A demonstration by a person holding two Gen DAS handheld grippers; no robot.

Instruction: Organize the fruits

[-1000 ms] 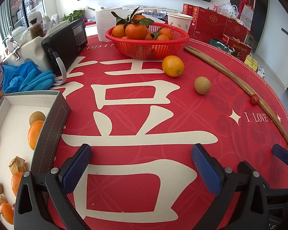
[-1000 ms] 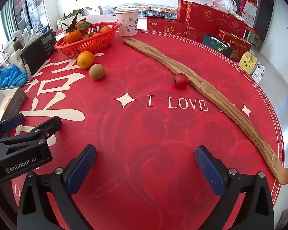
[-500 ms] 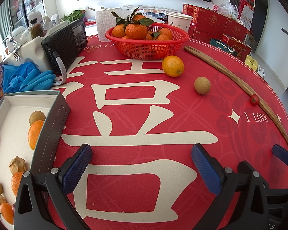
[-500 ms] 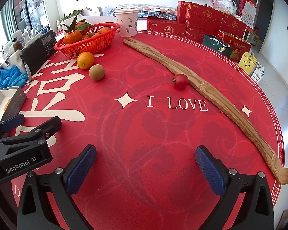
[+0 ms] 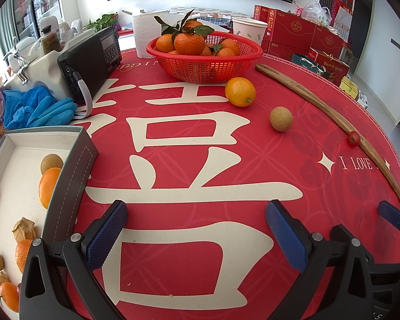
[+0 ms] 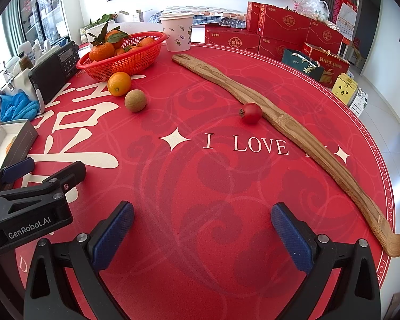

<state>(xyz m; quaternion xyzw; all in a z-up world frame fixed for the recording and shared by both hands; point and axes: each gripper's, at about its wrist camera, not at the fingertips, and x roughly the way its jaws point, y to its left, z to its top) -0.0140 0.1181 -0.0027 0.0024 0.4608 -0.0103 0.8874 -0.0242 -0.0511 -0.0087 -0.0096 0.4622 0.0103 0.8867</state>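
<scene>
Hovering over the red tablecloth (image 6: 200, 186), left hand-held gripper (image 5: 194, 232) and right hand-held gripper (image 6: 200, 234) gape, spread wide

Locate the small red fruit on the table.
In the right wrist view the small red fruit sits mid-table, against the near edge of the long wooden backscratcher, right of the brown round fruit.

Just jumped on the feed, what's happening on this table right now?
Fruit sorting is under way, with nothing held at the moment. The left gripper and right gripper both hover open and empty over the red tablecloth. The grey box at left holds several fruits. Three pieces lie loose: an orange beside the red basket, a brown round fruit, and a small red fruit touching the wooden back scratcher.
</scene>
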